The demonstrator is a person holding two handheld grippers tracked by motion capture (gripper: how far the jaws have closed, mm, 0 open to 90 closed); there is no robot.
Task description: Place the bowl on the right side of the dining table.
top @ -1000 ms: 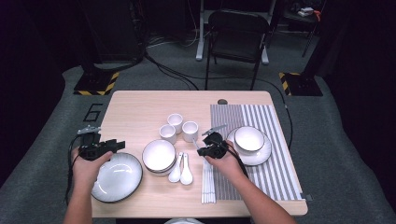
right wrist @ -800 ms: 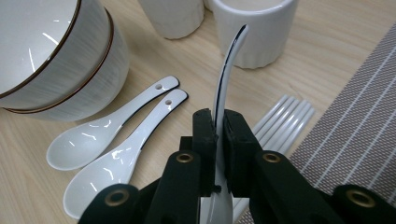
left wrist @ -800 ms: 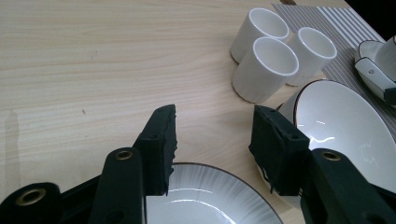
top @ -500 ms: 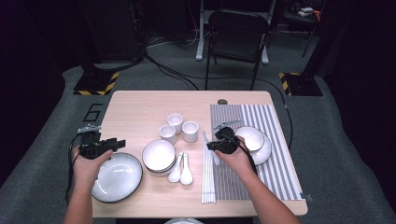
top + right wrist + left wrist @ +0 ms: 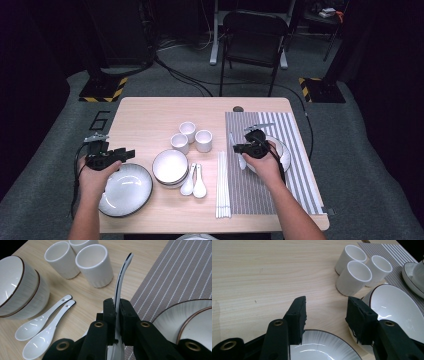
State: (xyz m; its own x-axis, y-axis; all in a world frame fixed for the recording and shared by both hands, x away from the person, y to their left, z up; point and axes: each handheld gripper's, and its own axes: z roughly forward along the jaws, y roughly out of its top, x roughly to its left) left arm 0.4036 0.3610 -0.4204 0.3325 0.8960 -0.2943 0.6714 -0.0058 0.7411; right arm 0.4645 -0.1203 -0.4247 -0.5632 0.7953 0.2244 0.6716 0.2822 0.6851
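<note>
White glazed porcelain is what the right gripper has between its jaws — a spoon clamped across the thin handle, the handle tip rising past the jaws and the bowl end hanging below them, mostly hidden. In the high view the spoon hangs over the left part of the striped placemat, just beside the plate with a bowl on it. Judging by the table setting, the step in hand is laying this spoon down by that plate.

To do it well, the grip should stay firm, since the glaze is slick and the handle narrow. Lower until the bowl end touches the mat, tip the handle flat, then open — dropping it from height could chip it or knock the plate rim. Keep it apart from the chopsticks at the mat's edge.

The left gripper waits with jaws wide and empty above the far rim of the grey ribbed plate; whether it touches that rim I cannot tell. Two more spoons lie on the surface beside the stacked bowls.
</note>
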